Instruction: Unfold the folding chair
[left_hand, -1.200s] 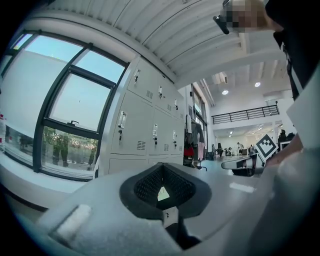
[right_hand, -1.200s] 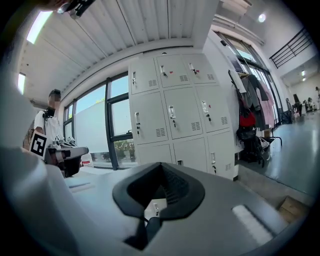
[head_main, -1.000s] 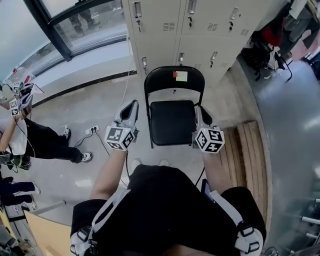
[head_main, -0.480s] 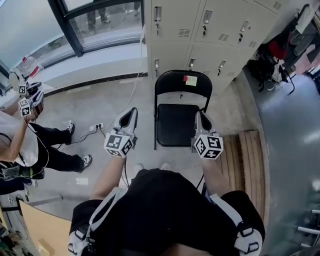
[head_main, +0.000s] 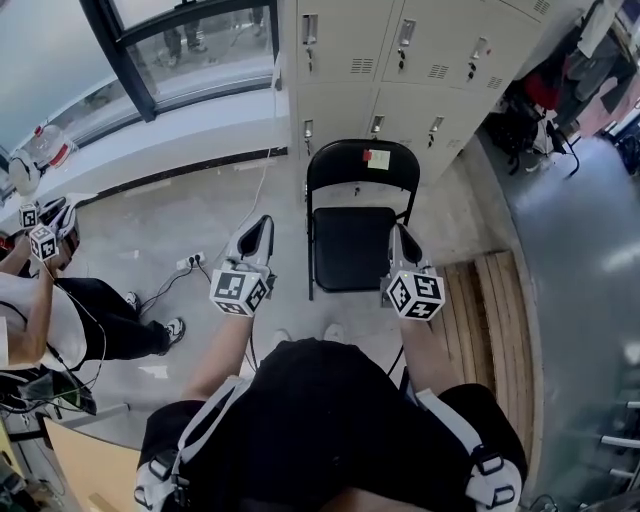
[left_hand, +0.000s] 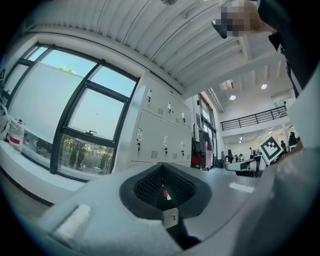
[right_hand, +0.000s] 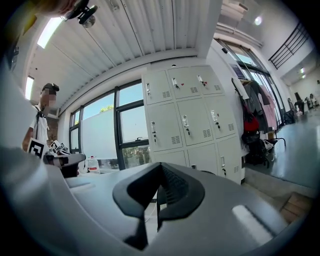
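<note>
The black folding chair (head_main: 350, 250) stands unfolded before the lockers, seat flat, with a red and white label on its backrest. My left gripper (head_main: 262, 222) hovers just left of the seat, shut and holding nothing. On the other side, my right gripper (head_main: 400, 232) hangs over the seat's right edge, also shut and empty; I cannot tell whether it touches the chair. In the left gripper view the left gripper (left_hand: 162, 192) has its pads together and points level toward the lockers. The right gripper (right_hand: 157, 200) shows the same in the right gripper view.
Grey lockers (head_main: 380, 60) line the wall behind the chair. Wooden boards (head_main: 495, 300) lie on the floor to its right. A power strip with cables (head_main: 190, 262) lies at the left, near another person (head_main: 50, 310) holding grippers. Bags (head_main: 530, 110) sit at the far right.
Both grippers have drawn back from the chair, which now looks smaller and farther off. Their jaws stay shut. The person at the left has shifted.
</note>
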